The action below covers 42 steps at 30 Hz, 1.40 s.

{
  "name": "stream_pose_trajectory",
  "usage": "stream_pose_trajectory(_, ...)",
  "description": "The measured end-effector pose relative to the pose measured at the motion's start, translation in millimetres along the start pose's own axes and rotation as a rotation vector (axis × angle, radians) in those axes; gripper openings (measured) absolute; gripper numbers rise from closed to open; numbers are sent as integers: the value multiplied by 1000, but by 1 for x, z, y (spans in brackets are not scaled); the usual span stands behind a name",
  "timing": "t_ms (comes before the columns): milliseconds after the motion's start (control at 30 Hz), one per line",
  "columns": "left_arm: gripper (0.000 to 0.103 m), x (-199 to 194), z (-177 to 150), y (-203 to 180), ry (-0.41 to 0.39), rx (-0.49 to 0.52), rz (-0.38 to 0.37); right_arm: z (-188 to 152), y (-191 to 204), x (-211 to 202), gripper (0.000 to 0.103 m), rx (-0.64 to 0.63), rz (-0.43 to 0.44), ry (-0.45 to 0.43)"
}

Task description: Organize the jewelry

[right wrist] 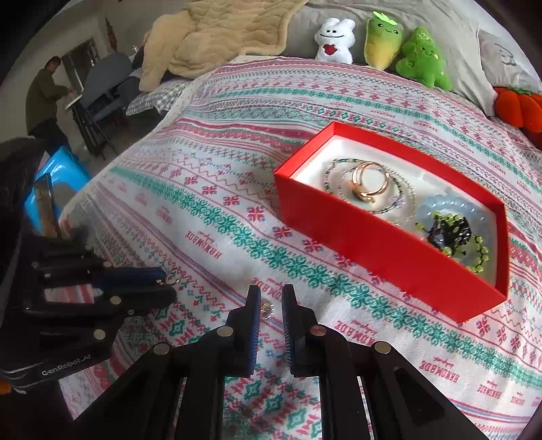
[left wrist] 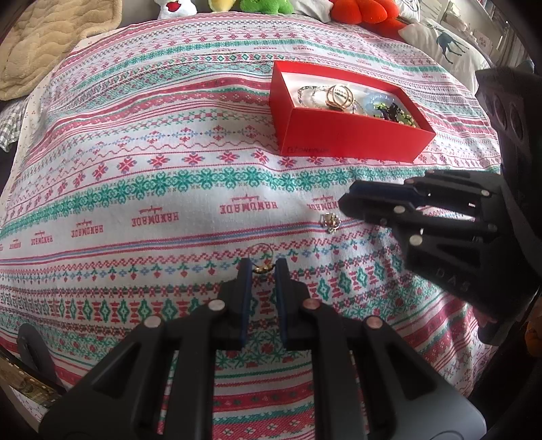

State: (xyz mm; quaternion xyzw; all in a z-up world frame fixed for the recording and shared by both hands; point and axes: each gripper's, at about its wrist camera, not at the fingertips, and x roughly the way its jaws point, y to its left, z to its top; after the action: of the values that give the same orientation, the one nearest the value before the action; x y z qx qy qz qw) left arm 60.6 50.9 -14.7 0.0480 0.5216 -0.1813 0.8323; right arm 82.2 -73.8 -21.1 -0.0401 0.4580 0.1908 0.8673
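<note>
The left gripper (left wrist: 263,267) has its jaws narrowed on a thin gold ring (left wrist: 263,262) with a small dark charm. The right gripper (right wrist: 271,303) stands nearly closed around a small silvery, stone-set earring (right wrist: 266,308) lying on the patterned bedspread (left wrist: 135,169); whether its pads press it I cannot tell. Beyond both sits the red box (right wrist: 379,247) of bracelets.

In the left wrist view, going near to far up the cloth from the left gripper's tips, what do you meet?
Left gripper with a small gold ring between its tips → loose silver charm farther out to the right → red box holding jewelry → plush toys along the far edge.
</note>
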Motion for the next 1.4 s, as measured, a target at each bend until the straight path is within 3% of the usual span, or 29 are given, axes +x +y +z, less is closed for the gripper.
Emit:
stream_pose_trajectory(233,15,1,2,-2,4,1,1,0,-4,-4,15,3,15,-16)
stream_pose_trajectory(567,15,1,2,0,4,-3,1,-6,6,19,20,24,8,70)
stream_pose_trajectory(633,15,0,2,2,2,-10,1,-6,6,19,25,40,8,65)
stream_pose_trajectory(733,15,-2,2,6,-2,-26,-4,-8,6,19,52,76,1,48)
stream_pose_trajectory(767,15,-3,2,8,-4,-34,-8,-10,7,18,53,87,-6,36)
stream_pose_trajectory(1033,15,-8,3,16,-11,-62,-9,-20,11,21,50,202,-87,-16)
stream_pose_trajectory(1200,15,-5,3,16,0,-64,-17,-20,5,23,39,258,-92,-31)
stream_pose_trajectory(1400,15,-4,5,12,1,-51,-26,-20,9,23,30,229,-108,-33)
